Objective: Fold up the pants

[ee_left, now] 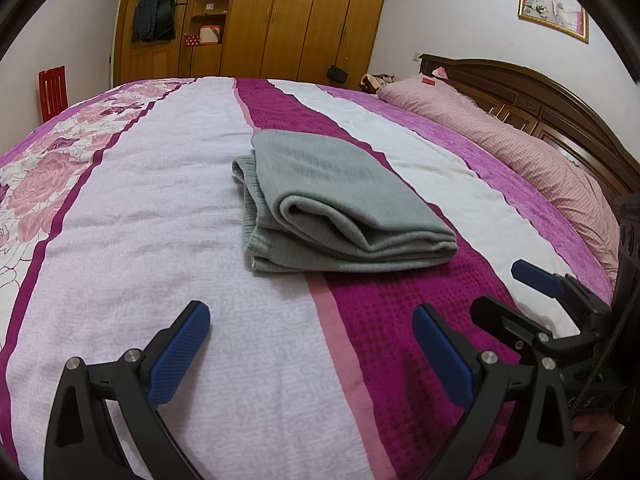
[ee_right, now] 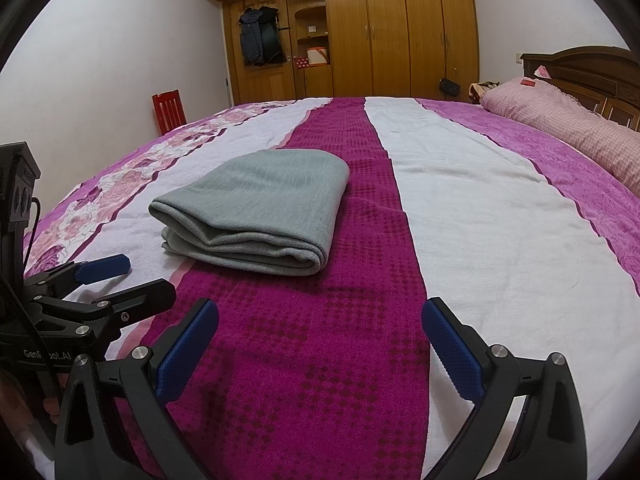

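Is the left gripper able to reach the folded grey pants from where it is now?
Probably yes. The left gripper is open and empty, and the grey pants lie straight ahead of it on the bedspread, with only bare cover between. The right gripper stays to its side, not across the path.

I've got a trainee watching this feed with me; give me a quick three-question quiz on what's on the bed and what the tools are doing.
1. True or false: the left tool is clamped on the grey pants.
2. Which stripe of the bedspread does the pants' rounded fold edge lie on? A) floral B) dark magenta C) white
3. Fill in: both tools are ____, holding nothing; the right tool hangs short of the pants.

Key: 1 false, its fingers are spread apart and empty; 2 B; 3 open.
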{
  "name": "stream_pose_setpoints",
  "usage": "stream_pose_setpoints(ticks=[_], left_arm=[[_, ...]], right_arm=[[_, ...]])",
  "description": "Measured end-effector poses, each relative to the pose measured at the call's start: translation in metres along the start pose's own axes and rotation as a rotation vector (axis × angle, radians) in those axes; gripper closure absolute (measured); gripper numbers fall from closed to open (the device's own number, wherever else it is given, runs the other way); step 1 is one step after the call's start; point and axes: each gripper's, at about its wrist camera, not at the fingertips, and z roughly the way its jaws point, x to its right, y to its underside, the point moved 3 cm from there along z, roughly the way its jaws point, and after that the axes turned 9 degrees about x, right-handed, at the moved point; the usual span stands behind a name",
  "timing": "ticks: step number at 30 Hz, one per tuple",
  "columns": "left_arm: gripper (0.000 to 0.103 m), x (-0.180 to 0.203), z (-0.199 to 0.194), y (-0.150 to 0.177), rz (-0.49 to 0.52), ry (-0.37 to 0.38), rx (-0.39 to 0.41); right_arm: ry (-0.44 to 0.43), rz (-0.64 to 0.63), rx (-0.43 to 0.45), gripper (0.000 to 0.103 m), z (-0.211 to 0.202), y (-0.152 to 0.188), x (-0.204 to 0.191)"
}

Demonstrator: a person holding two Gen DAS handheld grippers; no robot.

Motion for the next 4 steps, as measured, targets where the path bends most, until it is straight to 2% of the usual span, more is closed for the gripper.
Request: stream_pose_setpoints(ticks=[4], left_arm=[[0.000, 0.0016, 0.0006, 0.0001, 0.000, 0.000, -0.003]], right_arm=[[0.003, 0.000, -0.003, 0.002, 0.0000, 0.0007, -0.0004]])
